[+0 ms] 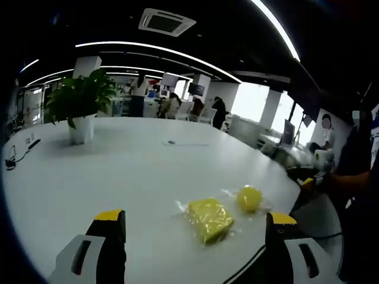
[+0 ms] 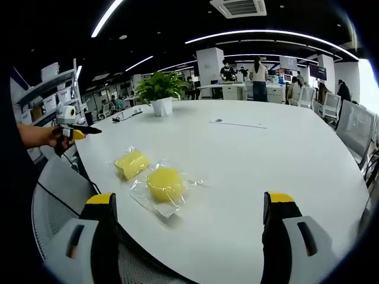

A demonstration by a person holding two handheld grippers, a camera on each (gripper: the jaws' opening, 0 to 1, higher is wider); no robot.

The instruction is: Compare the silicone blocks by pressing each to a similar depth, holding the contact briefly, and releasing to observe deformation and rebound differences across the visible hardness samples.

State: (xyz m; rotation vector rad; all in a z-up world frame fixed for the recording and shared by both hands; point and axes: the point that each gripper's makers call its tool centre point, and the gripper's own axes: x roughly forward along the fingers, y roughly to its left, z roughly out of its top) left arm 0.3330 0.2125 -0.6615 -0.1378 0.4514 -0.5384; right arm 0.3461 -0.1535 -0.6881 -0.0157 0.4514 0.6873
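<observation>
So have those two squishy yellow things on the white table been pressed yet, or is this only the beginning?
It looks like the beginning. The square yellow silicone block and the round yellow silicone block lie in clear wrappers on the white table, untouched. The left gripper and right gripper hover open, short of them. Nothing shows a finished press. Pressing, holding and releasing each block all appear to remain.

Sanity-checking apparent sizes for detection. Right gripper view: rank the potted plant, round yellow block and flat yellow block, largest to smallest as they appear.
1. Potted plant, largest as seen, though it stands far back on the table.
2. Round yellow block.
3. Flat yellow block.
The two blocks look close in size; the round one lies nearer the camera, so their order is unsure.
</observation>
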